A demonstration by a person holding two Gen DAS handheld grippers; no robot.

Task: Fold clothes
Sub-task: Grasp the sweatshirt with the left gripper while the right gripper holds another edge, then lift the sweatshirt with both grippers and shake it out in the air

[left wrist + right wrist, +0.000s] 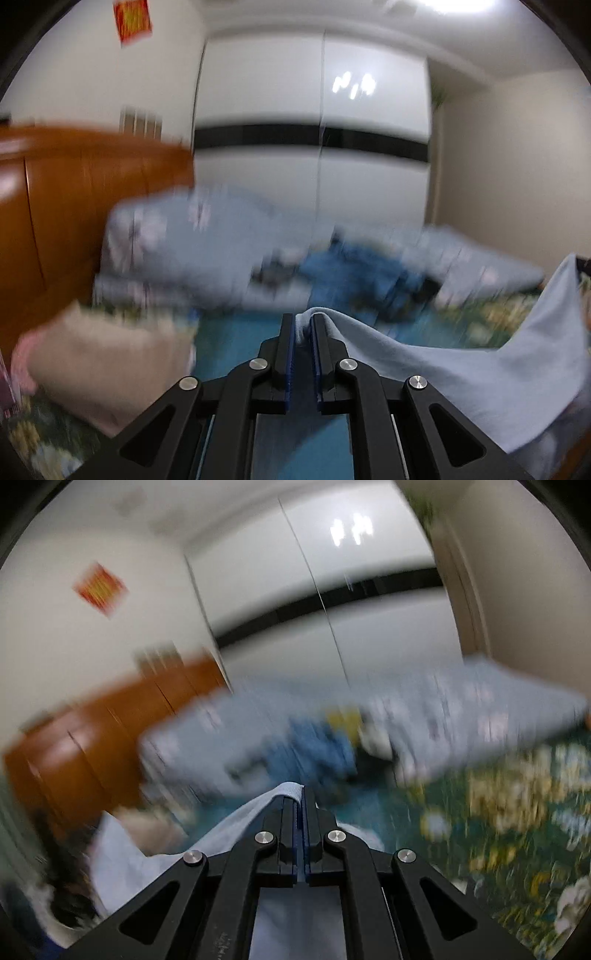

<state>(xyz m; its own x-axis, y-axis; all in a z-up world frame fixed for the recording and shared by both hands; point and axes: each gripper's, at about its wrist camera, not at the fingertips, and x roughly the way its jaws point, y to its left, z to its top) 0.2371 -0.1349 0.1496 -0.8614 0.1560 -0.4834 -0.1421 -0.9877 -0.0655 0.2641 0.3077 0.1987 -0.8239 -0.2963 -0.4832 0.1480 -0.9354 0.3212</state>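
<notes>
white wardrobe [314, 110], wooden headboard [74, 192], red wall poster [133, 18]

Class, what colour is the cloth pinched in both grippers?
Pale blue. The cloth shows best in the left wrist view, draping off to the right.

No text can be read in either view. A red and gold paper sign [132, 20] is seen on the wall at upper left in the left wrist view, but its characters are smeared by motion blur & cannot be made out. The same sign [99, 589] is seen in the right wrist view, again too blurred to read. A faint line of small print is seen on the gripper frame [226, 946] at the bottom of the right wrist view; it is too small to be read.
</notes>
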